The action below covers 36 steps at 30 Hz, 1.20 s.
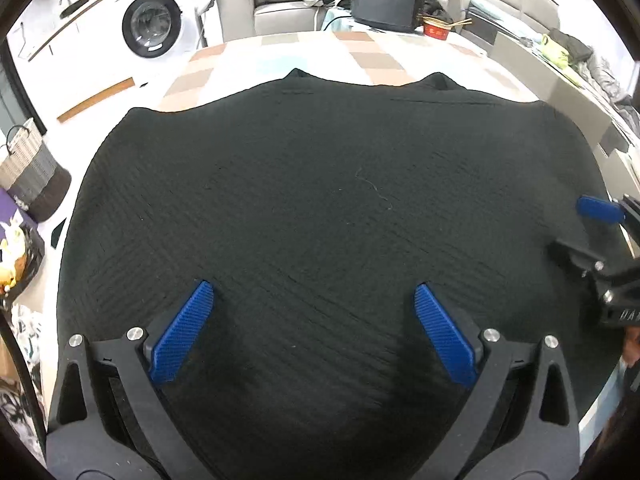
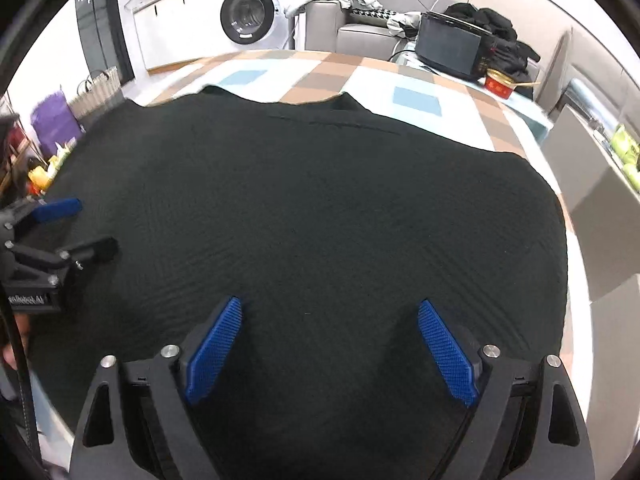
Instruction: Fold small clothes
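A black ribbed garment (image 1: 312, 208) lies spread flat on the checked table cover (image 1: 360, 52); it also fills the right wrist view (image 2: 312, 200). My left gripper (image 1: 314, 292) is open and empty just above the garment's near part. My right gripper (image 2: 330, 308) is open and empty over the garment's near right part. The right gripper shows at the right edge of the left wrist view (image 1: 600, 232), and the left gripper at the left edge of the right wrist view (image 2: 60, 228). Two small points of the garment stick out at its far edge.
A black box (image 1: 384, 2) and a red bowl with chopsticks (image 1: 438, 28) stand at the table's far edge. A washing machine (image 1: 154, 24) and a grey sofa (image 1: 280, 4) are behind. A woven basket (image 1: 32, 172) stands on the floor at the left.
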Each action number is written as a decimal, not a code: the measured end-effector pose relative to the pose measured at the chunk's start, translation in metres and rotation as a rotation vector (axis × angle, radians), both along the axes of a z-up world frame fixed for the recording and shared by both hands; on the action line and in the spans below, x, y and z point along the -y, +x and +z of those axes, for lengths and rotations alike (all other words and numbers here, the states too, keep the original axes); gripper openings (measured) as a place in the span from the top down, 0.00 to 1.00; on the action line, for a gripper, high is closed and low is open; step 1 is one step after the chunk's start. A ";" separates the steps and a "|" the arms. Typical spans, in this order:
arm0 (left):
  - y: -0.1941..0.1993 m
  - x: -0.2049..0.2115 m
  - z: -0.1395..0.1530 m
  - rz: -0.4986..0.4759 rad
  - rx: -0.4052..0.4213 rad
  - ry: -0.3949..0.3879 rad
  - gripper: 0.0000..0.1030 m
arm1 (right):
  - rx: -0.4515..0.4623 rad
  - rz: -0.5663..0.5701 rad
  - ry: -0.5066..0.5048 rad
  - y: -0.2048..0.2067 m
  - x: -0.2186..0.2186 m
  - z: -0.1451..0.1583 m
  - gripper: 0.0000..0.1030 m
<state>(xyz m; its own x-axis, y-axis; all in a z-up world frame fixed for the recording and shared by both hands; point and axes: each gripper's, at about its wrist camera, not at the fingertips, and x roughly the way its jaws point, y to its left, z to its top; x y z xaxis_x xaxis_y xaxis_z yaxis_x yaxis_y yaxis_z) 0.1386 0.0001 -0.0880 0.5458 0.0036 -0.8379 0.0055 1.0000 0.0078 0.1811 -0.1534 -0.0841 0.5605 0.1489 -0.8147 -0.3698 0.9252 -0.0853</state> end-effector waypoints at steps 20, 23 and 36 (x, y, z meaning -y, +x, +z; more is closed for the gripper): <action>0.005 -0.025 0.023 0.019 0.049 -0.048 0.01 | 0.011 -0.116 0.089 0.011 0.063 0.026 0.09; 0.019 -0.013 0.022 -0.014 0.048 -0.051 0.01 | 0.014 -0.086 0.079 0.021 0.043 0.026 0.09; 0.040 -0.025 0.001 0.018 0.008 -0.029 0.00 | -0.008 -0.133 -0.008 0.060 0.038 0.006 0.09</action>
